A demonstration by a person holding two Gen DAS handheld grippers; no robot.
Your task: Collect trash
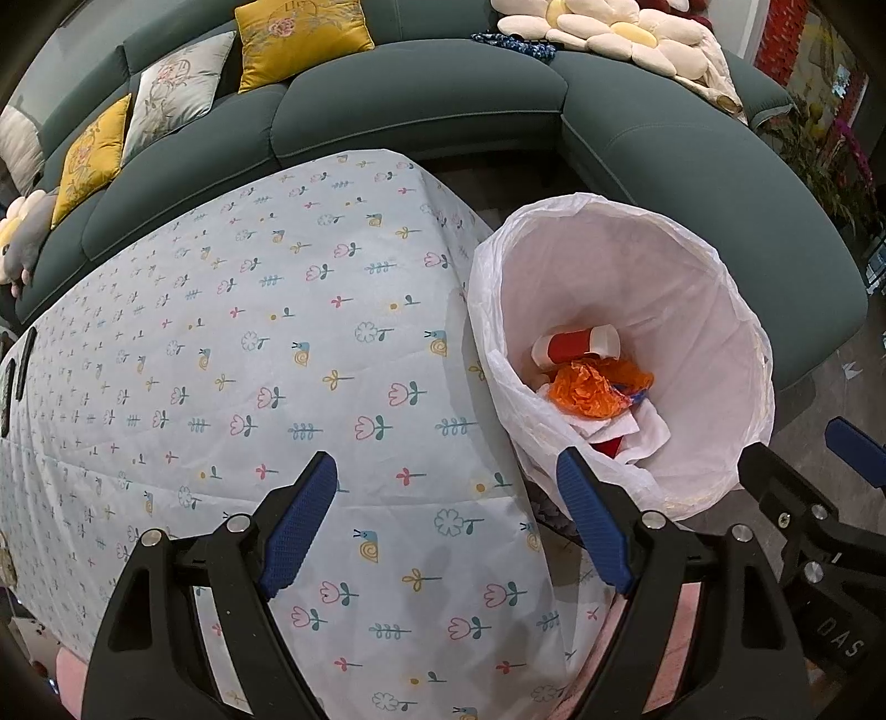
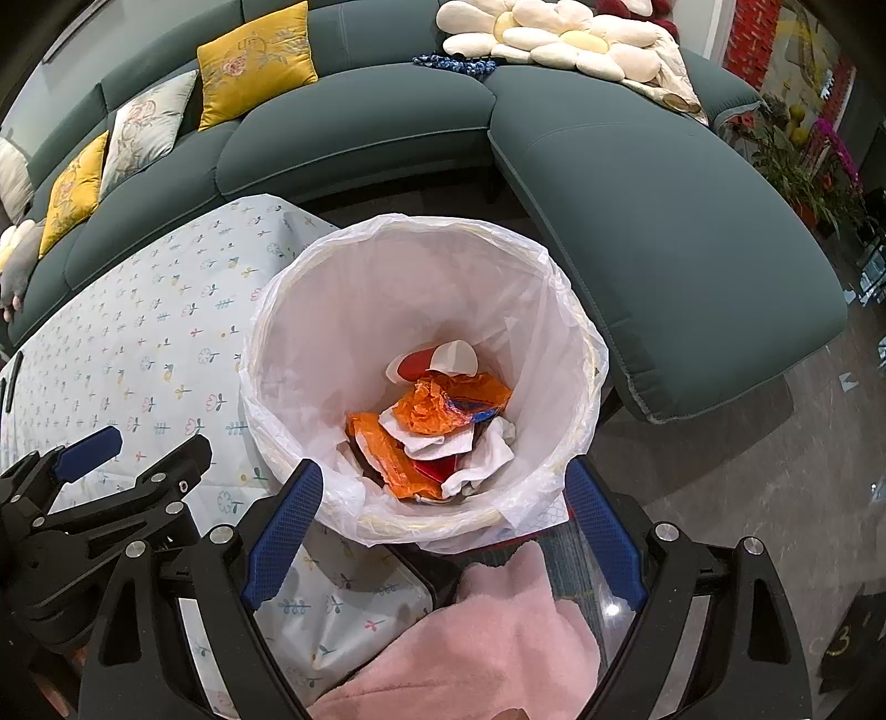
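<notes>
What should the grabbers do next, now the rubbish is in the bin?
Probably pull both back and finish. The left gripper and right gripper are open and empty, the tablecloth shows no litter, and the cup, orange wrapper and tissues already lie in the bin.

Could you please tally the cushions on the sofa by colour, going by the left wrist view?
Yellow cushions: 2
Pale floral cushions: 1
White flower-shaped cushions: 2
Total: 5
More soft items sit at the far left edge, too cropped to sort.
</notes>
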